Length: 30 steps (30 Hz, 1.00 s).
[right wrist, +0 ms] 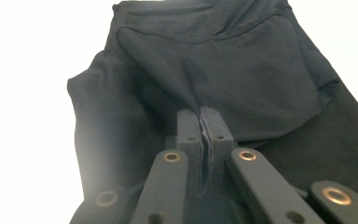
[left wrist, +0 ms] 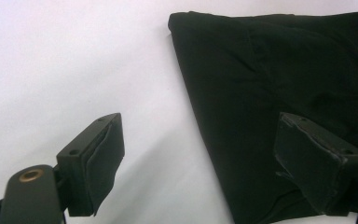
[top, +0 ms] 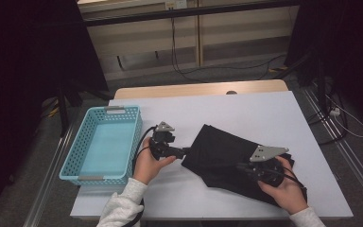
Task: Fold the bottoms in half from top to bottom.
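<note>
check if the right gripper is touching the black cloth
Touching. The right gripper view shows the right gripper shut, with a raised fold of the black cloth pinched between its pads.

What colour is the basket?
Light blue, a basket with small holes in its sides; the high view shows it best.

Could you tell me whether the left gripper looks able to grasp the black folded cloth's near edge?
Probably yes: the left gripper is open, one jaw over the black folded cloth, with nothing lying between them on the white table.
</note>
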Each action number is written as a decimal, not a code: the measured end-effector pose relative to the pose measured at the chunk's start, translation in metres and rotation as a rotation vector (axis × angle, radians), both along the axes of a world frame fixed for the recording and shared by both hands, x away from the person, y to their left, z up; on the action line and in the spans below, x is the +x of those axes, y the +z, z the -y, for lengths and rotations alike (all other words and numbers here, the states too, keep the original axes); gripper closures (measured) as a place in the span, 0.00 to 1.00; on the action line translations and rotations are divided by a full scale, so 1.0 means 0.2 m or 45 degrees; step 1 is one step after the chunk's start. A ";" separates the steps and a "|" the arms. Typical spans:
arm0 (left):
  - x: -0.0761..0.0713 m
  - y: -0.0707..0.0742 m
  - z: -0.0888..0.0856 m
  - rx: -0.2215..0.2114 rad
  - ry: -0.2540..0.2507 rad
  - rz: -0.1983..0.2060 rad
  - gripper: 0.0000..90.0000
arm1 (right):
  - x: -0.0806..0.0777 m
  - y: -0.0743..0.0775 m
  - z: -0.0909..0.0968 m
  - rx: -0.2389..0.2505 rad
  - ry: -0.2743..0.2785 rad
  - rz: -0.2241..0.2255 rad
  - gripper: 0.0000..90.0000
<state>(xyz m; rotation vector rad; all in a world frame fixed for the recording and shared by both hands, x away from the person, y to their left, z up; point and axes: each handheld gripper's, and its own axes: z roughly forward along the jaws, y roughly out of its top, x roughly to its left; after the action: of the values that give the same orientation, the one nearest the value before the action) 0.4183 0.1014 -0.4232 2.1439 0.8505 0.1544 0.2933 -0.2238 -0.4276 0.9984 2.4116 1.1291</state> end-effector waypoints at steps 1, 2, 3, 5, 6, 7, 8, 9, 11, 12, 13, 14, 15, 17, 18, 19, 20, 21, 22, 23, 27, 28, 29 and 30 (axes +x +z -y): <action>0.00 0.00 0.00 -0.005 0.003 0.001 0.18 | 0.00 0.00 0.01 0.006 -0.001 -0.004 0.98; 0.00 0.00 0.00 -0.005 0.003 0.001 0.18 | 0.00 0.00 0.01 0.005 -0.005 -0.004 0.98; 0.00 0.00 0.00 -0.006 0.002 0.000 0.18 | 0.00 0.00 0.01 0.005 -0.005 -0.004 0.98; 0.00 0.00 0.00 -0.007 0.001 -0.002 0.18 | -0.01 0.00 0.02 0.013 -0.010 -0.009 0.98; 0.00 0.00 0.00 -0.006 0.000 -0.001 0.18 | -0.01 0.01 0.03 0.018 -0.012 -0.009 0.98; 0.00 0.00 0.00 -0.004 0.001 0.001 0.18 | -0.02 0.01 0.03 0.018 -0.011 -0.009 0.98; 0.00 0.00 0.00 -0.006 0.006 0.002 0.18 | -0.02 0.01 0.04 0.023 -0.013 -0.010 0.98; 0.00 0.00 0.00 -0.005 0.006 0.003 0.18 | -0.02 0.01 0.04 0.026 -0.014 -0.014 0.98; 0.00 0.01 -0.01 -0.002 0.008 0.006 0.18 | -0.03 0.01 0.05 0.029 -0.013 -0.012 0.98; 0.00 0.01 -0.01 -0.002 0.008 0.006 0.17 | -0.03 0.01 0.05 0.029 -0.013 -0.012 0.98; 0.00 0.01 -0.01 0.002 0.008 0.008 0.17 | -0.03 0.01 0.05 0.035 -0.014 -0.012 0.98; 0.00 0.01 -0.01 0.012 0.007 0.017 0.17 | -0.03 0.01 0.05 0.035 -0.014 -0.012 0.98; 0.00 0.01 -0.01 0.016 0.006 0.020 0.17 | -0.04 0.01 0.05 0.037 -0.015 -0.012 0.98; 0.00 0.01 -0.01 0.016 0.005 0.018 0.17 | -0.04 0.01 0.06 0.036 -0.014 -0.017 0.98; 0.00 0.01 -0.01 0.016 0.005 0.018 0.17 | -0.05 0.01 0.06 0.036 -0.014 -0.018 0.98; 0.00 0.01 -0.01 0.016 0.005 0.018 0.17 | -0.05 0.01 0.07 0.038 -0.015 -0.017 0.98; 0.00 0.01 -0.01 0.016 0.008 0.018 0.17 | -0.05 0.01 0.07 0.038 -0.016 -0.016 0.98; 0.00 0.01 -0.01 0.016 0.007 0.019 0.17 | -0.05 0.01 0.07 0.041 -0.016 -0.013 0.98; 0.00 0.01 -0.01 0.016 0.007 0.019 0.17 | -0.05 0.01 0.07 0.041 -0.016 -0.013 0.98; 0.00 0.01 -0.01 0.016 0.004 0.018 0.17 | -0.06 0.01 0.08 0.042 -0.018 -0.017 0.98; 0.00 0.01 -0.01 0.015 0.001 0.017 0.17 | -0.07 0.01 0.08 0.041 -0.015 -0.020 0.98; 0.00 0.01 -0.01 0.016 0.001 0.017 0.17 | -0.07 0.01 0.08 0.041 -0.013 -0.021 0.98; 0.00 0.01 -0.01 0.017 -0.002 0.017 0.17 | -0.07 0.01 0.08 0.041 -0.016 -0.020 0.98; 0.00 0.01 -0.01 0.016 -0.001 0.018 0.17 | -0.07 0.01 0.08 0.041 -0.014 -0.019 0.98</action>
<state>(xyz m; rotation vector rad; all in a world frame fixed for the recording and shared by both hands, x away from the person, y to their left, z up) 0.4186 0.1031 -0.4216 2.1520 0.8430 0.1744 0.2784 -0.2408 -0.4255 1.0324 2.4034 1.1645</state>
